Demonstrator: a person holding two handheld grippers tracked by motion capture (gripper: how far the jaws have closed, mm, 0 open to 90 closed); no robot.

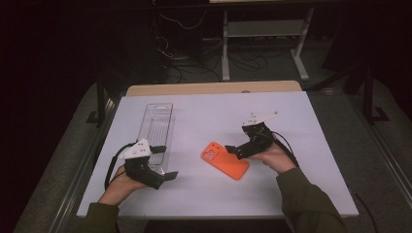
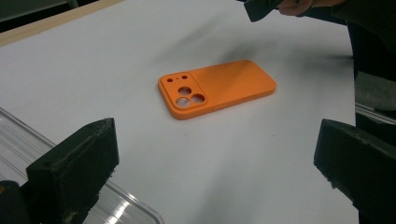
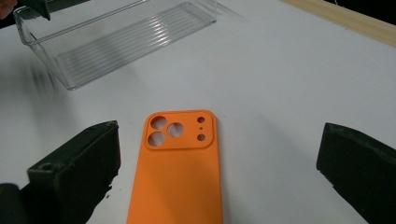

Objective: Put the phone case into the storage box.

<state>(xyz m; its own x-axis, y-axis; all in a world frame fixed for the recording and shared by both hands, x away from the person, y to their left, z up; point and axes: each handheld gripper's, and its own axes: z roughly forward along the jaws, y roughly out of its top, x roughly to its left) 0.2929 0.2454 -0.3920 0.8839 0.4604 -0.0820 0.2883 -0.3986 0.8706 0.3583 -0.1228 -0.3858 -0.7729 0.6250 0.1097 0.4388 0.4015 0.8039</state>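
Right then, orange phone case (image 1: 225,160) lay flat on the white table (image 1: 291,194), back side up w/ camera cut-outs showing, roughly mid-table and a bit toward the person's side. Right gripper (image 1: 232,150) sat just beside the case's right edge, jaws spread wide apart, nothing between them; in the right gripper view the case (image 3: 180,168) lay on the table between the two black jaws, not touched by either. Left gripper (image 1: 167,167) was down at the near end of the clear plastic tray (image 1: 155,127), jaws also wide apart, nothing held. In the left gripper view the tray's rim (image 2: 28,135) ran under the left-hand jaw, and the case (image 2: 217,87) lay well apart, further out. Tray lay lengthwise on the table's left side, empty as far as I could see. Bare wood strip (image 1: 214,88) showed at the far edge of the table.
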